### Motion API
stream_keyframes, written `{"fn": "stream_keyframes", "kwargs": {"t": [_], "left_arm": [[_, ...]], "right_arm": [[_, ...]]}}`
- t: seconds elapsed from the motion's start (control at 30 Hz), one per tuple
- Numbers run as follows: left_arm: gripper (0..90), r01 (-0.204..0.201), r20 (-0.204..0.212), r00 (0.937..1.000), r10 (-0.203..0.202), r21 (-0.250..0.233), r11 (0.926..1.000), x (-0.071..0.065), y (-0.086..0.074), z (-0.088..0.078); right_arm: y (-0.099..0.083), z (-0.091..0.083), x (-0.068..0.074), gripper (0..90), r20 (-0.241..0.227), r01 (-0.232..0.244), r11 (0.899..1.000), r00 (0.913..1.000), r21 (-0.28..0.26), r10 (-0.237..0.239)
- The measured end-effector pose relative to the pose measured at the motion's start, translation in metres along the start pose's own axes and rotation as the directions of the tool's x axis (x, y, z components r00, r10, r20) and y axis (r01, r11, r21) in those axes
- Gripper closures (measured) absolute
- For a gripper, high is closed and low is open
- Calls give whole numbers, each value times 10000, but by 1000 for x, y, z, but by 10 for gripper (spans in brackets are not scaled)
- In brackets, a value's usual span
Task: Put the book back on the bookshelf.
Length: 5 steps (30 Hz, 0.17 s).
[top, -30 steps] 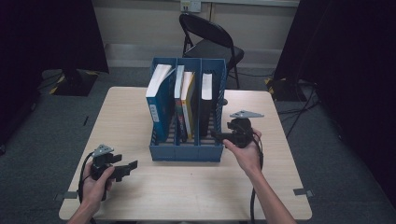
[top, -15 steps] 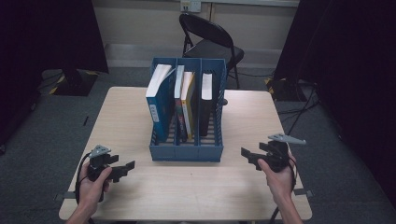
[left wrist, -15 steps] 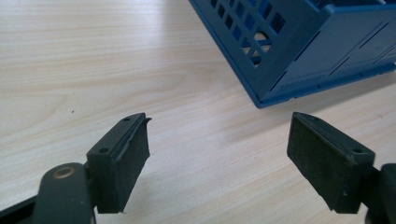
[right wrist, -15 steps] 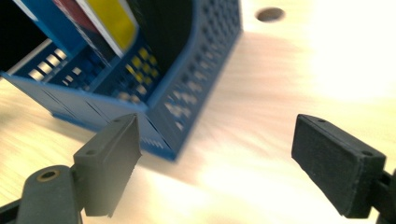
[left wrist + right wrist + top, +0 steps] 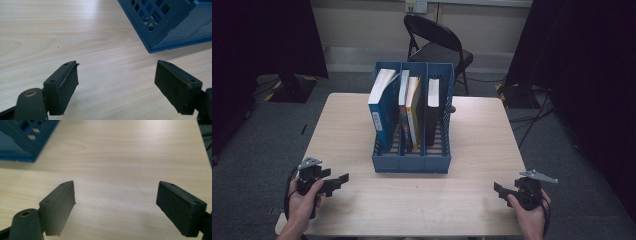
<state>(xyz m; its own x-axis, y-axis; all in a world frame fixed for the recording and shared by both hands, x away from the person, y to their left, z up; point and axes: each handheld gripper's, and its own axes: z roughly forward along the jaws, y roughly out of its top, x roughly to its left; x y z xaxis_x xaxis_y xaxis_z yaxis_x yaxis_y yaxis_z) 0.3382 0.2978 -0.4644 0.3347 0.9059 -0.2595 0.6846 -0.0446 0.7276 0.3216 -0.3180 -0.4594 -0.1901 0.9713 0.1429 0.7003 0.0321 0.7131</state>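
Observation:
A blue three-slot file rack (image 5: 412, 162) stands mid-table with several upright books (image 5: 384, 107) in it; a white-topped one leans in the left slot. My left gripper (image 5: 343, 179) rests at the table's front left, open, nothing between its jaws. In the left gripper view the gripper (image 5: 116, 82) looks over bare wood toward the rack's corner (image 5: 170, 32). My right gripper (image 5: 498, 190) sits at the front right, open and empty. In the right gripper view the gripper (image 5: 116, 205) faces bare tabletop, with the rack's corner (image 5: 22, 147) at upper left.
The light wooden table (image 5: 472, 150) has bare surface on both sides of the rack and along the front. A black folding chair (image 5: 434, 42) stands behind the far edge. Dark curtains and cables lie on the floor around.
My right gripper has pulled back from the rack's right side to the table's front right corner. The left gripper has stayed almost still.

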Motion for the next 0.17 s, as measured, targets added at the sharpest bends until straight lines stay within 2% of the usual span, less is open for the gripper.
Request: {"fn": "stream_keyframes", "kwargs": {"t": [0.07, 0.17], "left_arm": [[181, -35, 11, 10000, 34, 86, 10000, 1, -1, 1], [174, -64, 12, 10000, 63, 247, 9997, 2, -1, 2]], "right_arm": [[0, 2, 1, 148, -18, 85, 9999, 10000, 70, -84], [1, 3, 7, 147, -13, 273, 9996, 9996, -108, -273]]}}
